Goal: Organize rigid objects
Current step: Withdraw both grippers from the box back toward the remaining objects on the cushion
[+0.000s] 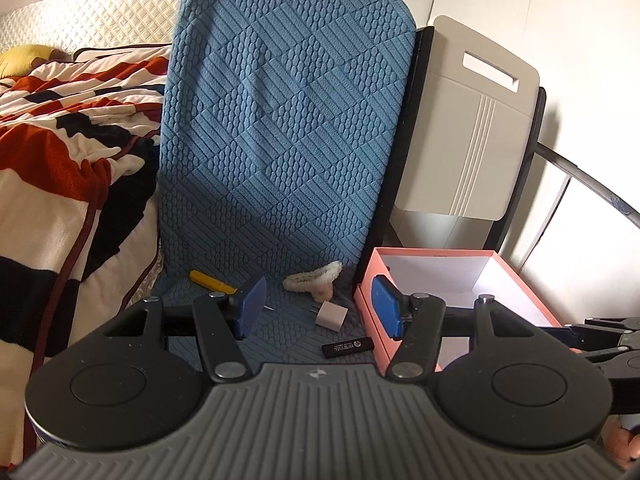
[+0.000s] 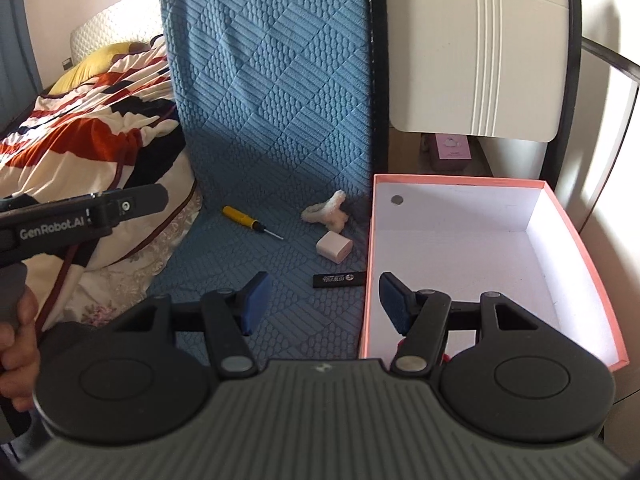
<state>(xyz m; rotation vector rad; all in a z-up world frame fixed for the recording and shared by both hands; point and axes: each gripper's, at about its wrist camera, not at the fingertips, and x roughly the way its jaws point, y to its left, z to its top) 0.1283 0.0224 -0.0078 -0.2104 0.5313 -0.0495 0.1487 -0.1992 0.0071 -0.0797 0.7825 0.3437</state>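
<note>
On a blue quilted seat cover [image 1: 280, 120] [image 2: 272, 80] lie a yellow-handled screwdriver [image 1: 210, 281] [image 2: 250, 222], a fluffy cream hair clip [image 1: 314, 278] [image 2: 326, 212], a white plug adapter [image 1: 331, 314] [image 2: 334, 246] and a black stick with white print [image 1: 345, 348] [image 2: 339, 279]. To their right stands an open pink box [image 1: 520, 276] [image 2: 576, 224] with a white inside. My left gripper [image 1: 318, 308] is open over the seat, nothing between its blue pads. My right gripper [image 2: 320, 306] is open too, straddling the box's left wall.
A bed with a red, white and black blanket [image 1: 60, 140] [image 2: 88, 128] lies left of the seat. A white panel with a handle slot [image 1: 472, 128] [image 2: 480, 52] leans behind the box. A hand [image 2: 16, 364] holds the left gripper's body [image 2: 80, 216].
</note>
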